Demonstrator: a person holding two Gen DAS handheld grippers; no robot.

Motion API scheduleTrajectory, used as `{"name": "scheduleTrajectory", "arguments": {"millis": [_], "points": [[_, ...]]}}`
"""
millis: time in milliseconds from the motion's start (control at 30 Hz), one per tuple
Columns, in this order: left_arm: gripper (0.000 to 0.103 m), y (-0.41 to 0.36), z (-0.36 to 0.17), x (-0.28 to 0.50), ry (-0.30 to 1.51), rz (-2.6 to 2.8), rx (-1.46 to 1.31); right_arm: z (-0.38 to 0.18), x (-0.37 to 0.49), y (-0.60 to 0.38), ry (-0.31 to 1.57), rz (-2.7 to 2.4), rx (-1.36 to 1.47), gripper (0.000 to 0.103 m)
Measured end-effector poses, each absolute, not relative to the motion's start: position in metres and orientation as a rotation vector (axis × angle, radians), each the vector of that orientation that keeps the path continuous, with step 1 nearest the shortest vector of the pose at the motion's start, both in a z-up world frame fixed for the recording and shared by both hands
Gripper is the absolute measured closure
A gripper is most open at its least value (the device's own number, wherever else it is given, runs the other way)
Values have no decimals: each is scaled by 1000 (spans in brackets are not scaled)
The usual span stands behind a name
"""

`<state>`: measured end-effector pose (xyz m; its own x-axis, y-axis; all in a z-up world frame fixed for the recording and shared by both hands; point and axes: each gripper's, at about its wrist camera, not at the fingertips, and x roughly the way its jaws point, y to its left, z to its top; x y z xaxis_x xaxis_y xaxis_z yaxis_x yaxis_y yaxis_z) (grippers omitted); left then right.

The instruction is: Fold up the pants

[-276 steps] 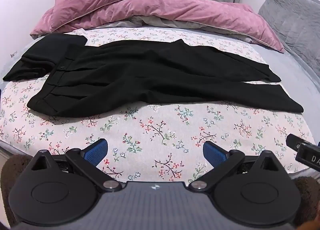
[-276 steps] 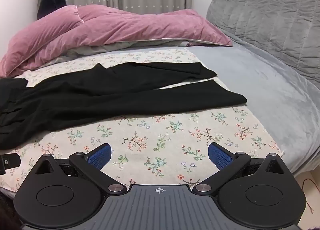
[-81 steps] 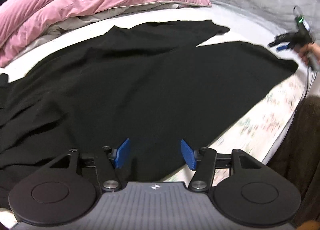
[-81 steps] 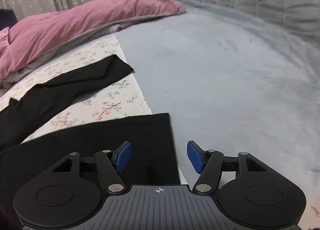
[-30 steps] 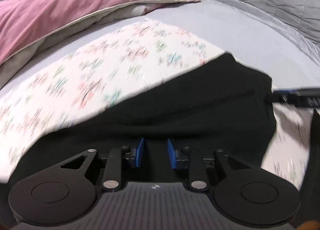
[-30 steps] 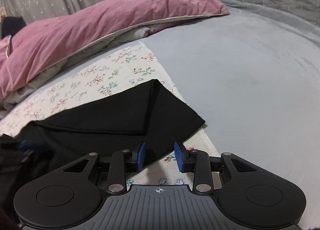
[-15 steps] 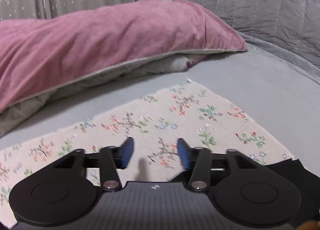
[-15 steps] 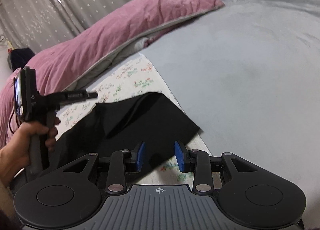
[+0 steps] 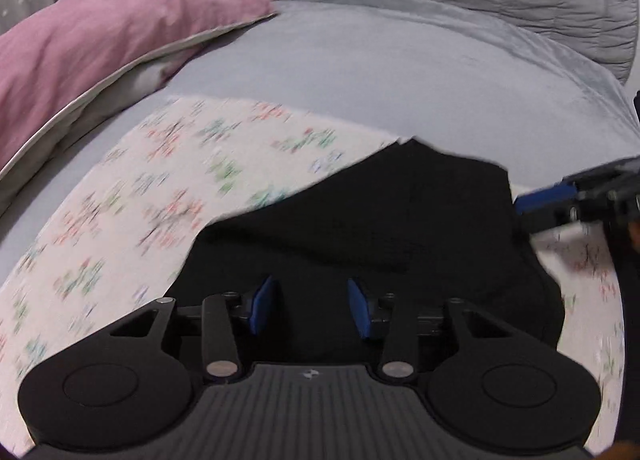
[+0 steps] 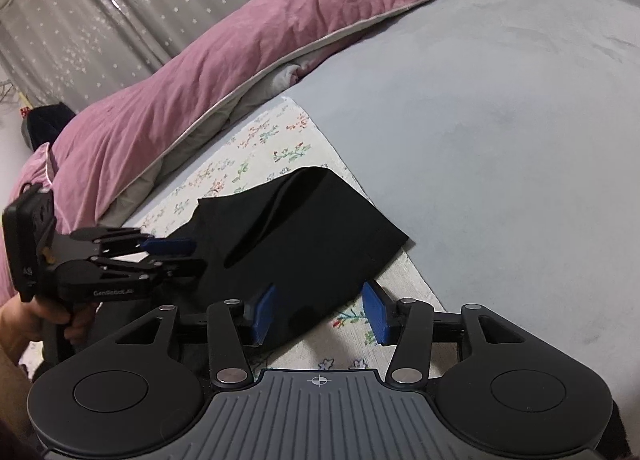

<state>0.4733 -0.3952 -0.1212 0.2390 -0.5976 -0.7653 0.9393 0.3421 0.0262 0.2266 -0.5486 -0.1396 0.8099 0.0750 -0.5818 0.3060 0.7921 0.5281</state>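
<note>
- Half a second before, your right tongs (image 10: 318,314) were nearly closed; they had since spread wide, empty, cuff released.
- Your left tongs (image 9: 308,306) gaped too, holding nothing.
- The pants (image 10: 312,232) lay stacked on the bed just ahead of both: first fold judged done.

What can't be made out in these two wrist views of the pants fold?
- Pants: only the leg ends show. The waist end is cut off by the frame edge and the left gripper in the right wrist view.
- Floral sheet: the print is smeared by motion blur in the left wrist view.
- Right gripper: blurred and cut off at the left wrist view's right edge.
- Pink duvet: runs past the frame.
</note>
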Motion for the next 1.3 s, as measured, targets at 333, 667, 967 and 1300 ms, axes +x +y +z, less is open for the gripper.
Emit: {"name": "scheduleTrajectory", "arguments": {"millis": [333, 667, 967, 1300], "points": [[25, -450, -118, 499, 518, -904, 438, -140, 223, -552, 583, -116, 698, 40], [24, -423, -132, 555, 750, -915, 213, -148, 216, -559, 553, -212, 826, 49], [76, -443, -126, 548, 782, -996, 111, -160, 222, -560, 411, -339, 791, 90], [76, -471, -134, 521, 584, -962, 208, -157, 220, -568, 378, -420, 767, 96]]}}
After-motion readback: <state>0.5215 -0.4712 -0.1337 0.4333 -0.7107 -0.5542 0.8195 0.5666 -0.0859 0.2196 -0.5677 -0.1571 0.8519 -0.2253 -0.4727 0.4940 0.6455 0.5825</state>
